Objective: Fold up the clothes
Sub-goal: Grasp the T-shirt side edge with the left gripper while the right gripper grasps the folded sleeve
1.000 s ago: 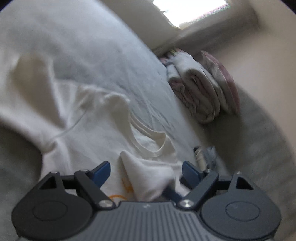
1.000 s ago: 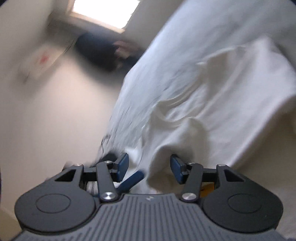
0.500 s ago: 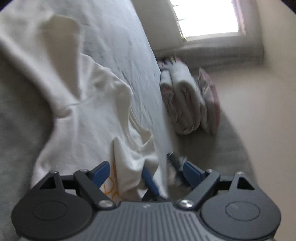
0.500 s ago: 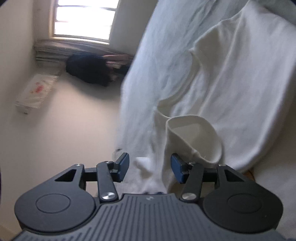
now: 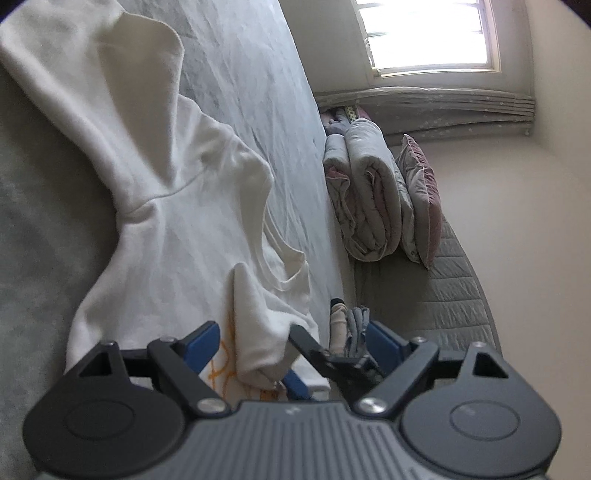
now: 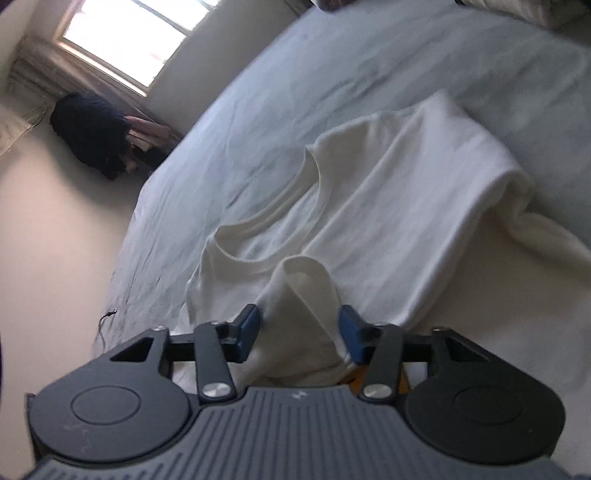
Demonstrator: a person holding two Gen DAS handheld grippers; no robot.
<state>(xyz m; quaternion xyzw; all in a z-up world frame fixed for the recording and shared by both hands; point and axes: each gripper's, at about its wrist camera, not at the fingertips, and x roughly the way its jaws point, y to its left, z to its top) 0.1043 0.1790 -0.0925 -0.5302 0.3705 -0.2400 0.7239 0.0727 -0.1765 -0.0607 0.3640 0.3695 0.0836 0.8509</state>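
Observation:
A white T-shirt (image 5: 177, 229) lies spread on the grey bed sheet (image 5: 240, 74), neck opening toward the bed's edge. My left gripper (image 5: 293, 343) stands wide open just above the shirt's near part. A raised fold of the shirt and a black finger of the right gripper (image 5: 325, 360) sit between its pads, which touch neither. In the right wrist view the T-shirt (image 6: 388, 206) runs away to the right. My right gripper (image 6: 300, 330) is closing, and a bunched fold of the shirt fills the gap and meets both blue pads.
A rolled quilt (image 5: 369, 206) and a pink pillow (image 5: 421, 206) lie beyond the bed's edge under a window (image 5: 428, 33). Small rolled garments (image 5: 351, 325) sit at that edge. A dark heap of clothes (image 6: 92, 136) lies on the floor by the other window (image 6: 122, 40).
The left view has rolled and come lower over the shirt. The right gripper's jaws have narrowed onto a fold of the shirt, which now stands bunched between them.

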